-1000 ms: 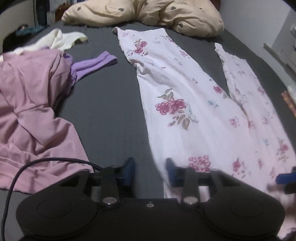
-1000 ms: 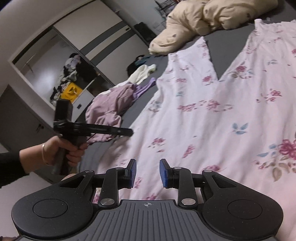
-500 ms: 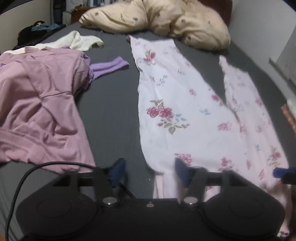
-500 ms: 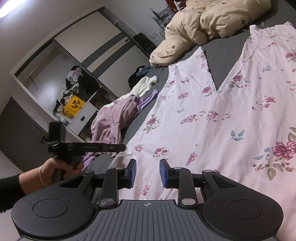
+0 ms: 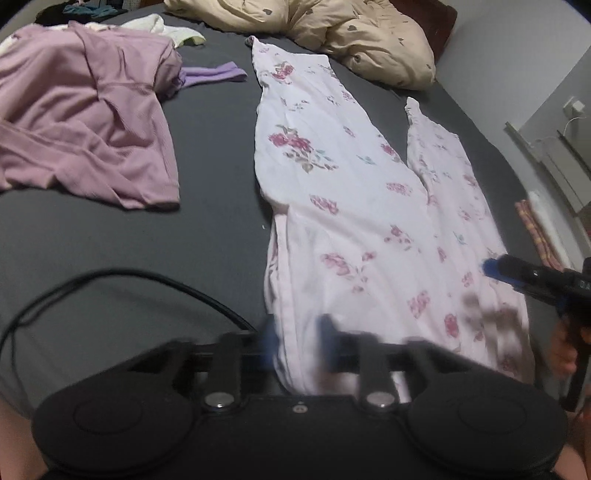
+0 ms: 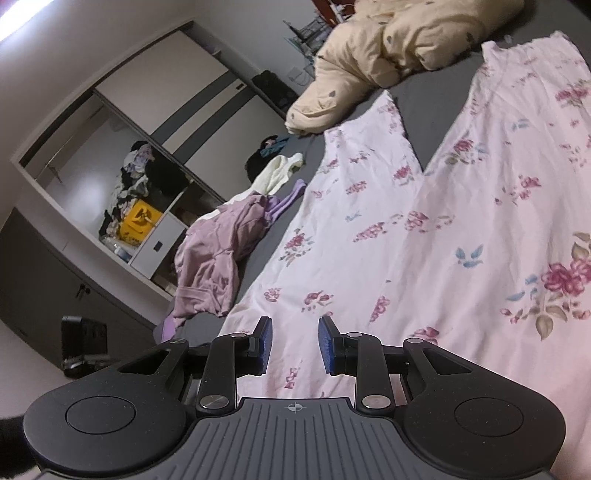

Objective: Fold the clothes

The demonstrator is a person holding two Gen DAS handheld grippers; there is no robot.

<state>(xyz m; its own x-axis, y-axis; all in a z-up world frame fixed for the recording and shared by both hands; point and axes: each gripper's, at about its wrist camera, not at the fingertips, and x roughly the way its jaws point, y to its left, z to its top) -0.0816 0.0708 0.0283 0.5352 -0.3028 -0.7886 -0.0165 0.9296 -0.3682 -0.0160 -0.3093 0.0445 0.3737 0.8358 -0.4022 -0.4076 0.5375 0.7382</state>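
We're over the dark grey bed (image 5: pixel 207 229) now, and we count one pair of floral trousers (image 5: pixel 354 206) spread flat across it, its two legs running away from us toward the headboard. In the left wrist view our left gripper (image 5: pixel 297 345) sits at the near hem of the left leg; its blue pads are blurred, its jaws are closing, and a fold of the pale fabric stands between them, though we can't tell yet whether the pads press on it. A black cable (image 5: pixel 122 280) loops off the gripper onto the sheet.

Over on the right edge of that view we see our right gripper (image 5: pixel 491 267), held in a hand (image 5: pixel 563 350). From its own camera the right gripper (image 6: pixel 295 343) shows two blue pads standing apart, clear of the fabric below, nothing between them.

Other clothes, counted: one mauve ribbed top (image 5: pixel 85 118) crumpled to the left of the trousers, well apart from them; one purple garment (image 5: pixel 216 73) poking out beside it; one cream piece (image 5: pixel 166 31) further back. One beige duvet (image 5: pixel 332 33) is bunched at the head of the bed. Beyond the bed stands one open wardrobe (image 6: pixel 140 177).
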